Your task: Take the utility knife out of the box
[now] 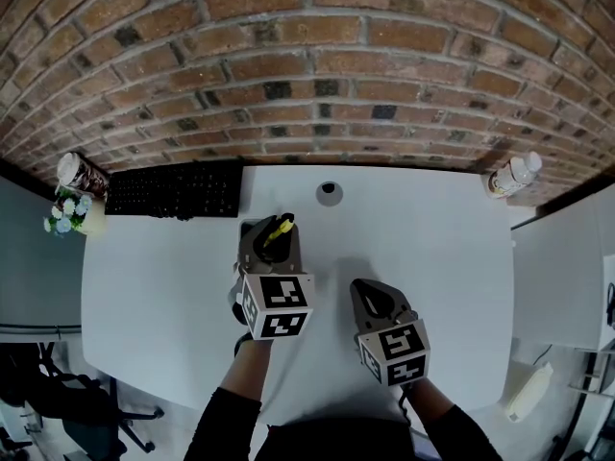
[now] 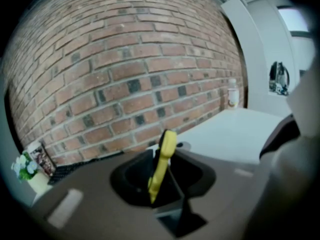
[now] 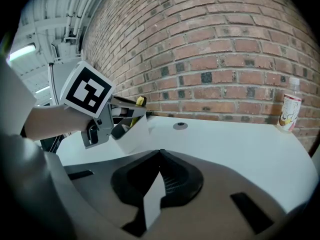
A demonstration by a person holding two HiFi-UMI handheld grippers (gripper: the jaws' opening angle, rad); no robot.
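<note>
The yellow utility knife stands upright between the jaws of my left gripper, which is shut on it. In the right gripper view the knife's yellow end pokes out above a small white box that sits just under the left gripper. How much of the knife is still inside the box is hidden. My right gripper hangs over the white table, to the right of the box. Its tips meet, nothing is held, and it touches nothing.
A black keyboard lies at the back left beside a flower pot and a printed cup. A round cable hole is at the back centre. A bottle stands at the back right by the brick wall.
</note>
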